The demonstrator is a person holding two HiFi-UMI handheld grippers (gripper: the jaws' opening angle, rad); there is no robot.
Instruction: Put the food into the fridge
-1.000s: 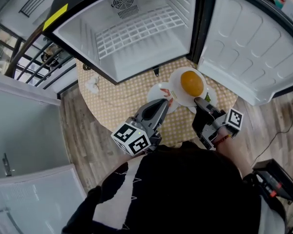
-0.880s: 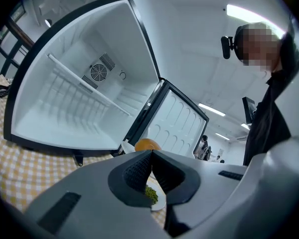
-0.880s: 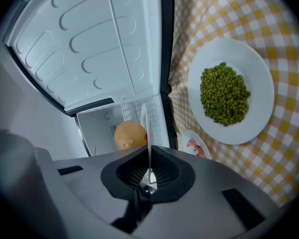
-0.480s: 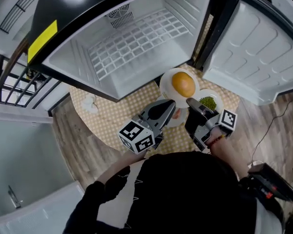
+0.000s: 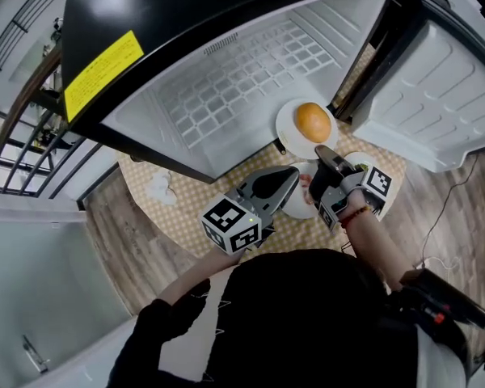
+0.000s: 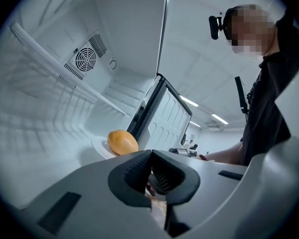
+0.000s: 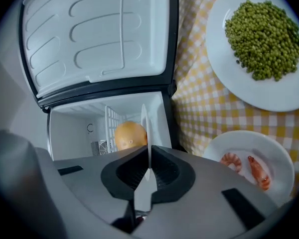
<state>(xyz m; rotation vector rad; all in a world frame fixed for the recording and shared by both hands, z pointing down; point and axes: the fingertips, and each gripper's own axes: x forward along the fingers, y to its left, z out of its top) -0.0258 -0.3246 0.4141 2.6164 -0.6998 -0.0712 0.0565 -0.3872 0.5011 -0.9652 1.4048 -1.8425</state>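
The right gripper (image 5: 323, 153) is clamped on the near rim of a white plate (image 5: 287, 132). The plate lies level and reaches straight ahead of the jaws into the fridge's (image 5: 226, 87) mouth, by the door-hinge corner. A round orange food (image 5: 313, 122) with no long axis sits at the plate's middle. The left gripper (image 5: 289, 175), jaws together and empty, hovers just beside.

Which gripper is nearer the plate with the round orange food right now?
Right. The right gripper is shut on the plate at its rim, holding it at the fridge opening. The left gripper hangs to its left, short of the plate, not touching it.
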